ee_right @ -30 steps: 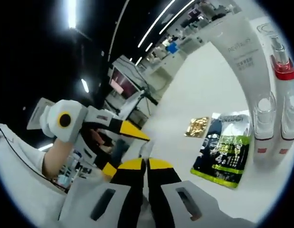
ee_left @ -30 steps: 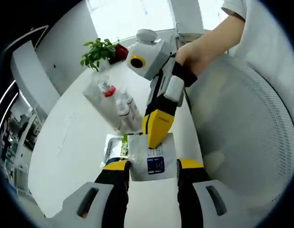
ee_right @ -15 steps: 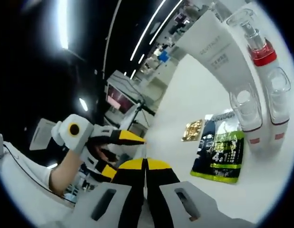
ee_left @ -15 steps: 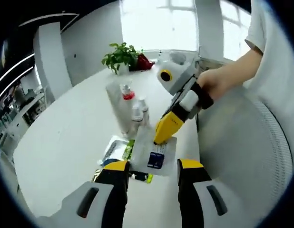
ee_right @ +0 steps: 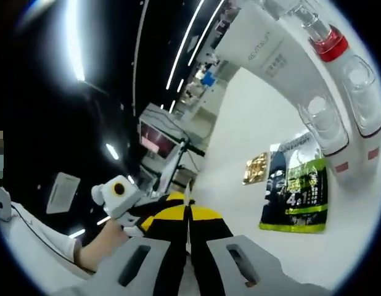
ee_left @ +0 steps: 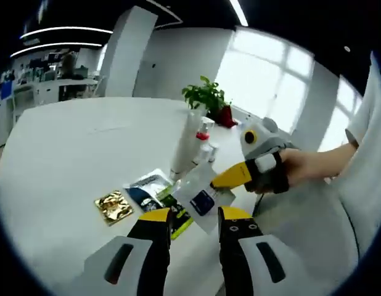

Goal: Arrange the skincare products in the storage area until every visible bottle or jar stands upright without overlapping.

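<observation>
Passing a flat white sachet with a blue label between grippers.
It is pinched by the narrowed right gripper; left gripper stands wide to receive it above the white worktop.

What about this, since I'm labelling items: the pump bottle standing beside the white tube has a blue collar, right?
Not blue: the pump bottle standing beside the white tube has a red collar, as the right gripper view shows.

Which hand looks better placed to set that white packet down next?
Probably the right. The right gripper is shut on the white packet, holding it above the table near the bottles. The left gripper sits open below the packet, holding nothing.
</observation>
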Demonstrator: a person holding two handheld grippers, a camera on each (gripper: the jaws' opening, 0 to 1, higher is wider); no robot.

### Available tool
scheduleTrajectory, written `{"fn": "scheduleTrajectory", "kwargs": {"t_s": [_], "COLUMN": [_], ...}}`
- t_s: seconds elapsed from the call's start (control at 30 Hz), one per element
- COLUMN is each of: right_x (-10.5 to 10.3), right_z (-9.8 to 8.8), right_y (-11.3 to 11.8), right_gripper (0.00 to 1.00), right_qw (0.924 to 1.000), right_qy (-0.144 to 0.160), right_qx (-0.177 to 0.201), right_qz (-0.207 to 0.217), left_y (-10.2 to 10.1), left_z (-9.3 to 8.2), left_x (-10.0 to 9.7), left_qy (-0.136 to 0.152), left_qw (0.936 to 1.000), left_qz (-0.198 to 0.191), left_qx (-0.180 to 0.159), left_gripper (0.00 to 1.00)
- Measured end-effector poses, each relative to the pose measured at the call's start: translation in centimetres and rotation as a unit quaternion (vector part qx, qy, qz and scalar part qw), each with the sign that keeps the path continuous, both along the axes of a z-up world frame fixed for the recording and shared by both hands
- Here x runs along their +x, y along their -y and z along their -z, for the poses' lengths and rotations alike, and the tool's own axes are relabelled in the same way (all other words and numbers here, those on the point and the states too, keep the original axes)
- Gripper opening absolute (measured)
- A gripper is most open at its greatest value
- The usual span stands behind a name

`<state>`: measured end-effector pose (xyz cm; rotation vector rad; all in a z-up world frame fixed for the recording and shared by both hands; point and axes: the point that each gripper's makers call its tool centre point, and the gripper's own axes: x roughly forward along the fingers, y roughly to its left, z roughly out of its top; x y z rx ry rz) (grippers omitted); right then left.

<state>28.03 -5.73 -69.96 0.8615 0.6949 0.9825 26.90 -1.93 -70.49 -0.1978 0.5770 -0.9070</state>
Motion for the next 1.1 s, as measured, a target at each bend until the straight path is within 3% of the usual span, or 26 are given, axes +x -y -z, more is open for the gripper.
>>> {"fn": "scheduleTrajectory", "kwargs": {"t_s": [0.2,0.37,0.53,0.77,0.87,1.1], "right_x": [0.4,0.5,0.8,1.6,1.9,2.9], "right_z": [0.2,1.3,2.5,5.3,6.3,8.8], "right_y": [-0.8,-1.5,-2.0,-3.1,-3.3,-4.1], "right_gripper": [0.01,0.01,0.01,0.01,0.01,0.01], "right_qw": [0.9994,0.9989,0.9986,0.9958,0.9935,0.9815], "right_qy": [-0.02,-0.038,-0.047,-0.053,-0.049,-0.005], "right_qx": [0.021,0.019,-0.003,-0.063,-0.093,-0.19], "right_qz": [0.015,0.02,0.025,0.039,0.044,0.025], "left_y": [-1.4,-1.9,-2.1,-3.3,-3.6,-4.6], "left_z": [1.2,1.7,2.7,5.2,6.0,8.0], "left_x": [0.4,0.3,0.2,0.6,1.0,1.6], "left_qy": [-0.051,-0.069,-0.09,-0.12,-0.119,-0.122], "left_qw": [0.9948,0.9916,0.9882,0.9859,0.9861,0.9839], "left_qz": [-0.062,-0.074,-0.094,-0.115,-0.115,-0.113], "left_qx": [-0.063,-0.081,-0.081,-0.02,0.005,0.064], "left_gripper": [0.15,0.04,0.04,0.0,0.0,0.0]}}
